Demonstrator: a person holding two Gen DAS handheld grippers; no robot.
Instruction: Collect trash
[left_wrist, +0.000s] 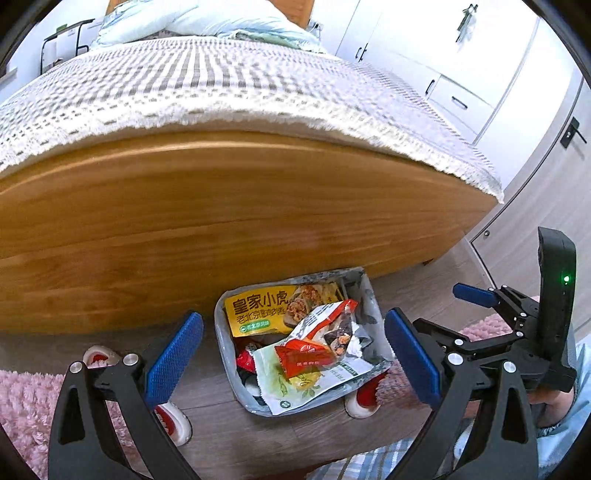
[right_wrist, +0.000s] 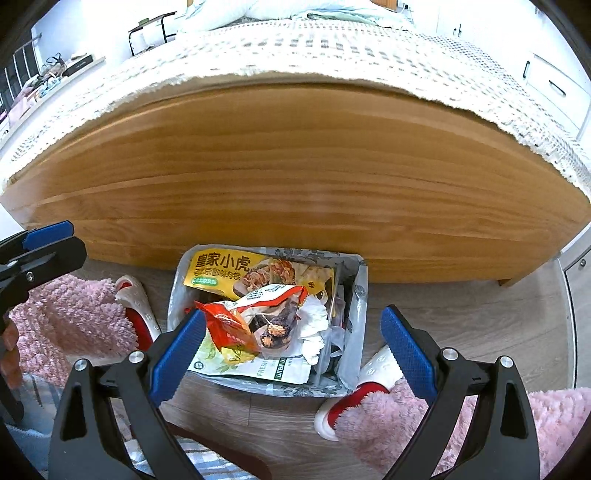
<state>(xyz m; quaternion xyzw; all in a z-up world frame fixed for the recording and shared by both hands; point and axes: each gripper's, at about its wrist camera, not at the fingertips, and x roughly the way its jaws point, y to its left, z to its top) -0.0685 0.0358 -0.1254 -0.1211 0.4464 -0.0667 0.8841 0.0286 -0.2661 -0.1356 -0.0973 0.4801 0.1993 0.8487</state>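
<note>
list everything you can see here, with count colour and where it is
trash bin: 1, pale liner with grey print, on the floor against the bed's footboard
yellow food packet: 1, yellow with a food photo, at the back of the bin
orange snack wrapper: 1, orange-red, on top of the pile
white and green packet: 1, at the front of the bin
slippers: 2, white with red inside, either side of the bin
fluffy rug: pink, on the floor either side of the bin
bed footboard: 1, wood, behind the bin
bedspread: 1, white and grey weave, over the bed
cabinets: white, right of the bed
left tongs: black, blue pads, open, empty
right tongs: black, blue pads, open, empty
</note>
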